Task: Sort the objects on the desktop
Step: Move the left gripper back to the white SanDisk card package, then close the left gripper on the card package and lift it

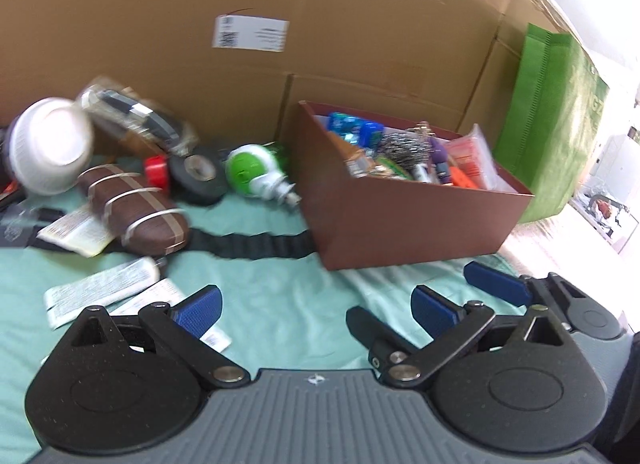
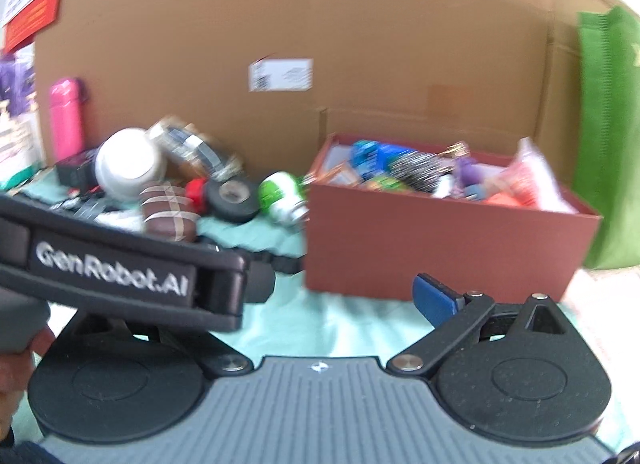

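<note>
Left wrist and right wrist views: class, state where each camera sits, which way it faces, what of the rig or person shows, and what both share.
Left wrist: sits on the left claw, facing forward over the green cloth toward the red-brown box; its own open blue fingers and the right claw show.
Right wrist: sits on the right claw, facing the same box; the left claw's body crosses its left side.
Shared: box, black tape roll, cardboard backdrop.

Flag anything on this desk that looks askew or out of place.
The white bowl is tipped on its side against the pile, not sitting flat. The green-and-white bottle lies toppled beside the red box, and a black strap trails loose across the green cloth. No spill is visible.
</note>
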The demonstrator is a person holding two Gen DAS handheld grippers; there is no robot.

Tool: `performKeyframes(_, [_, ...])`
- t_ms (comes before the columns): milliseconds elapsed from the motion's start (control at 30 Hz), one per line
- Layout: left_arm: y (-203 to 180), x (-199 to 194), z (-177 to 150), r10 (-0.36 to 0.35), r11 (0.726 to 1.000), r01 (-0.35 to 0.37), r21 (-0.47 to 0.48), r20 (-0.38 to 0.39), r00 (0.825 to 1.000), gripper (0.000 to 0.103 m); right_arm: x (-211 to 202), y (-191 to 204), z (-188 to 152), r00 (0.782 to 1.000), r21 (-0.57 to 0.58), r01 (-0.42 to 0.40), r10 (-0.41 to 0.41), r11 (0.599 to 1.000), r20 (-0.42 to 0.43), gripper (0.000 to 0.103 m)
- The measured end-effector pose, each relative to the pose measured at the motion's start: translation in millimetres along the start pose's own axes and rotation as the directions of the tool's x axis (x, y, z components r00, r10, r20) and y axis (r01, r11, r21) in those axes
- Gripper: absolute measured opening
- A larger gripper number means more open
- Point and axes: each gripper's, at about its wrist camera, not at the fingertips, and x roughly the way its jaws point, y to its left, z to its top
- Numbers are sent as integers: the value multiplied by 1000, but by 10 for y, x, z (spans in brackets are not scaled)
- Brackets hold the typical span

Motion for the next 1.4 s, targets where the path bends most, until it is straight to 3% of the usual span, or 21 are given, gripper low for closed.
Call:
performKeyframes(167, [327,-165,-66,14,999,-13,-37,9,1000,103,91,273,-73,997,-44,-73,72,996,-41,98])
performKeyframes(333, [667,-348,-151,77,994,-76,-72,4,997,103,146,515,-130,981,-98,-186,179,978,-68,98])
performKeyframes(567, [1102,-499,-369,152,975,-159,-159,-55,987,103,259,720,-156,947,-155,-314,298,937,-121,98])
performKeyframes(667, [1251,-464,-441,135,966,-152,-210,-93,986,101,347,764,-147,924,-163,-374,351,913,-153,98])
performKeyframes(733, [1289,-476,-452,121,965,-136,-224,-78,990,100,417,776,-141,913,-171,-397,370,902,-173,98])
performKeyframes(933, [1286,-410,-406,96,974,-110,-199,-79,992,88,578,765,-87,892,-161,-435,400,886,-212,98])
performKeyframes(1000, [1281,-382,-383,72,978,-88,-192,-87,994,79,643,751,-78,882,-142,-451,415,881,-223,98])
performKeyframes(1267, [1278,-270,-324,29,982,-46,-183,-94,995,71,702,776,-95,836,-127,-529,490,839,-249,97])
performKeyframes(1333, [1276,-257,-313,36,982,-52,-182,-94,995,69,705,788,-93,840,-139,-523,481,841,-250,97])
performKeyframes(1400, [1296,-255,-303,54,980,-71,-188,-91,994,59,707,758,-81,843,-126,-518,480,846,-244,94])
